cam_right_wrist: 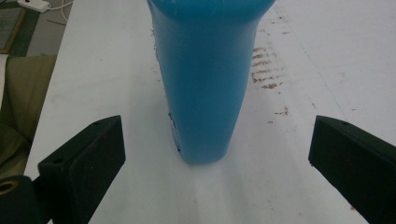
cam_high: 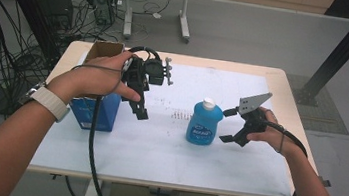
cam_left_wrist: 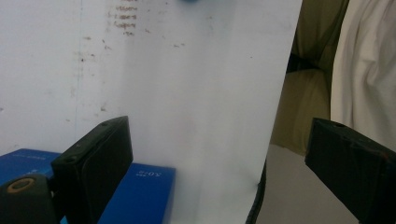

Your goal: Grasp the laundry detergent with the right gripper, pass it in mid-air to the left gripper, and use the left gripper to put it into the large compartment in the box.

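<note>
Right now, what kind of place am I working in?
Probably a robotics lab or data-collection workspace. Cable bundles trail over the grey floor, electronic gear sits beyond the table, and a black metal frame post stands beside it.

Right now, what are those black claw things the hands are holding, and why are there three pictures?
A person is sitting at a white table, and each hand holds a grabbing tool with two black fingers. One picture looks down from above. The other two come from little cameras riding on the tools, so you see the fingers poking up from the bottom.

The right gripper is open and points at a blue bottle with a white cap. In its own picture the bottle stands upright between the spread fingers, not touched yet.

The left gripper is open too, held up beside a blue cardboard box, grasping nothing. Its camera looks down at the table.
</note>
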Available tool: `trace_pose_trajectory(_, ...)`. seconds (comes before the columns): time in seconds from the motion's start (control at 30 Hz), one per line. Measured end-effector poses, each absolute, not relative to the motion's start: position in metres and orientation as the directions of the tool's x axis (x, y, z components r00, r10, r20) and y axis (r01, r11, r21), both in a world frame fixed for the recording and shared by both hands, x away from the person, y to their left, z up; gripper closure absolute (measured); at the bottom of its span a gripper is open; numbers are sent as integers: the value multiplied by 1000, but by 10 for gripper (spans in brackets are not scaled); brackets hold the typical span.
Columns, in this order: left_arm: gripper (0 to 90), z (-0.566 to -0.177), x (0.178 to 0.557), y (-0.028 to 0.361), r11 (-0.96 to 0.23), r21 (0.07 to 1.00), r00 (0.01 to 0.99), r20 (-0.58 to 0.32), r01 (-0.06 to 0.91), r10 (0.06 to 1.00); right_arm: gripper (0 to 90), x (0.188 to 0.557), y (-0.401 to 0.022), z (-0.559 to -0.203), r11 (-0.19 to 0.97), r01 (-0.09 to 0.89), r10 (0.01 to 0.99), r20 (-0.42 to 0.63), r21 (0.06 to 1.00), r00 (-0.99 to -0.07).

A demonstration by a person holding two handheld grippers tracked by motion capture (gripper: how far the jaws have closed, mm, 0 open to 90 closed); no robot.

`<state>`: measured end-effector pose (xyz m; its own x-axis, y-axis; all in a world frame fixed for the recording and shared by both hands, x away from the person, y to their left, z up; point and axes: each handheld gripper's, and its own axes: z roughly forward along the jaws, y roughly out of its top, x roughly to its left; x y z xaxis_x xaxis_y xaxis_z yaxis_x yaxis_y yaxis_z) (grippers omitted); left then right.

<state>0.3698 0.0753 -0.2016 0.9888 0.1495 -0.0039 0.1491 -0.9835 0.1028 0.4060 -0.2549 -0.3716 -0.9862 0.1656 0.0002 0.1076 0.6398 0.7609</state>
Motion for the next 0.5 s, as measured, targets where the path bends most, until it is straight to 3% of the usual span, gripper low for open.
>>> trace_pose_trajectory(0.5, 79, -202, 370, 75, -983, 103, 989, -3, 151, 151, 37, 406, -255, -375, 629, 112, 169, 5, 769, -986)
